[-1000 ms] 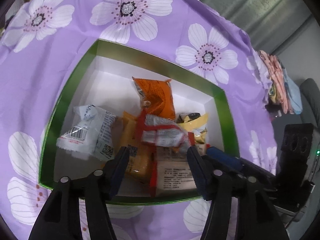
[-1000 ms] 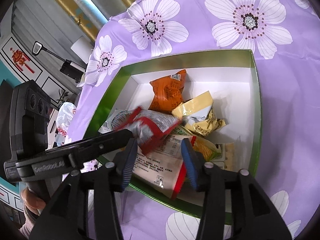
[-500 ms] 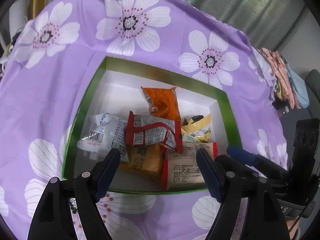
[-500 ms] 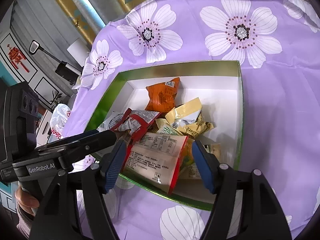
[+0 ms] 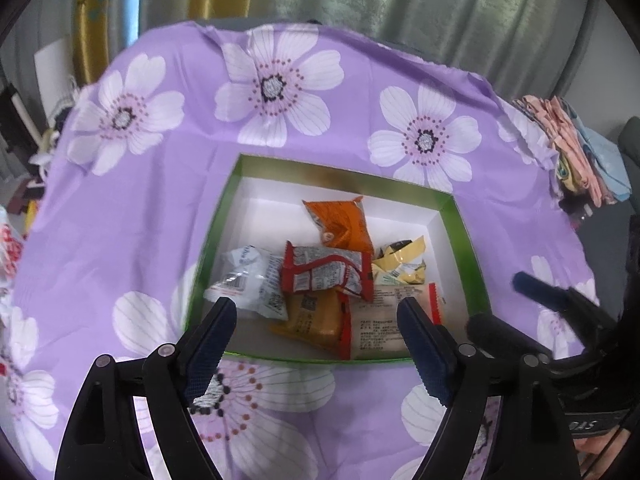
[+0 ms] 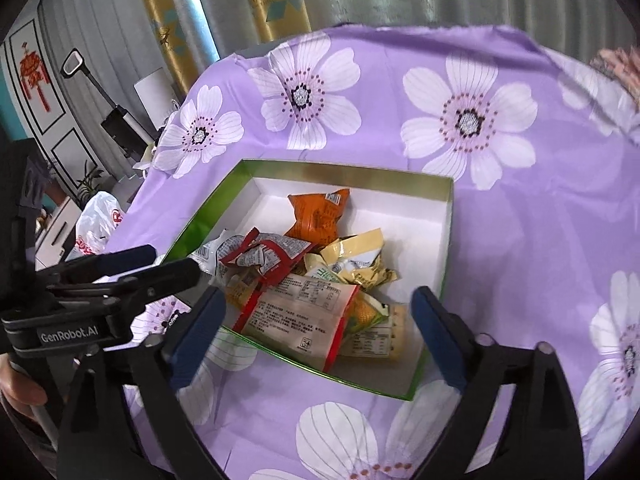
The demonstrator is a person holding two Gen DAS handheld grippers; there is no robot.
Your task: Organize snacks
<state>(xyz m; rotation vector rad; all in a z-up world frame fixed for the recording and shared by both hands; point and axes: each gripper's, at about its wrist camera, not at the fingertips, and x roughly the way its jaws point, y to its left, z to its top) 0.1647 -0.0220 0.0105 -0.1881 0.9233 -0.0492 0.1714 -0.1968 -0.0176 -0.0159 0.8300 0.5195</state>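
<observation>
Both grippers, left gripper (image 5: pixel 316 320) and right gripper (image 6: pixel 318 312), have just been opening and are hanging released and empty above the near edge of the green box (image 5: pixel 460 216), where we are leaving the snack packets (image 5: pixel 326 276) heaped, so we are backing away slowly, staying clear of the rim.

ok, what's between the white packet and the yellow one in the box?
The red-edged packet, lying on the pile, with the white packet to its left and the yellow packet to its right. The left wrist view shows it best.

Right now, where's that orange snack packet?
In both views the orange packet lies inside the green box, toward its far wall, just behind the red-and-white packet.
</observation>
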